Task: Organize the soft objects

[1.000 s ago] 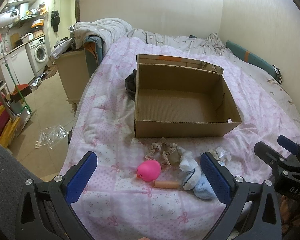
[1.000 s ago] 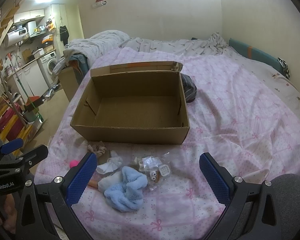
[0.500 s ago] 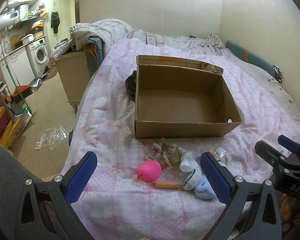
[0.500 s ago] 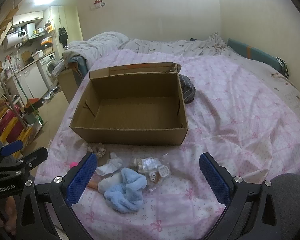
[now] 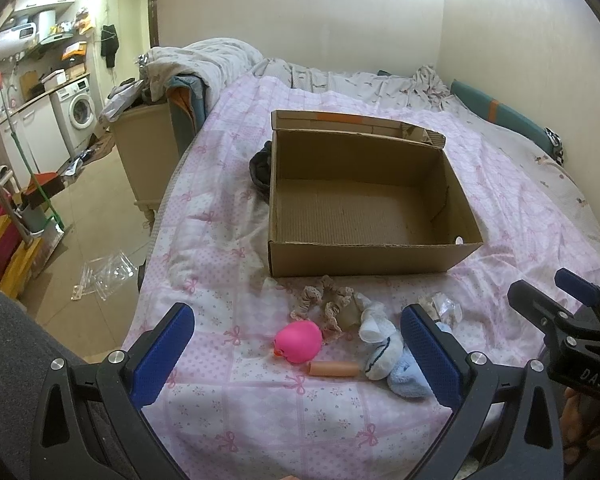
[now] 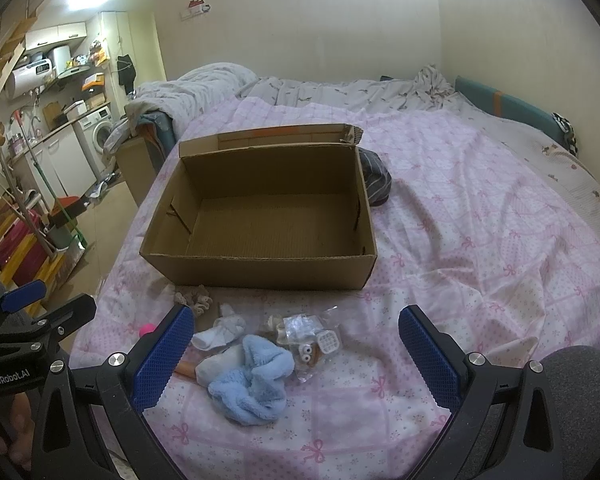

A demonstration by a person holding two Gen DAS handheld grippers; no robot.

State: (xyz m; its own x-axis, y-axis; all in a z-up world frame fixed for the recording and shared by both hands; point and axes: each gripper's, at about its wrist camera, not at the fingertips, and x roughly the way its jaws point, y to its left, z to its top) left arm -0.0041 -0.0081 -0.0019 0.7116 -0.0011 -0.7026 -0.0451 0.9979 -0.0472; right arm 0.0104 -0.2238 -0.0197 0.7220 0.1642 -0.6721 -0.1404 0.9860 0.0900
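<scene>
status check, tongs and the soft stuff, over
Left tongs open, empty. Right tongs open, empty. Soft pile on bed, cardboard box empty. Nothing blocking.

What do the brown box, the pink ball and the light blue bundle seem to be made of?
Open brown box: corrugated cardboard, matte; ribbed floor, rough cut edges.
Round pink ball: smooth, slight sheen; probably rubber or soft plastic.
Light blue bundle: fluffy plush or fleece fabric; fuzzy nap, limp folds.

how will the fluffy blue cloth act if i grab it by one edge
The fluffy blue cloth lies crumpled in loose folds, so it will probably go floppy and unfurl. It looks light for its bulk. Its fuzzy pile should grip, not slip. It rests against the white sock, which may get dragged.
</scene>
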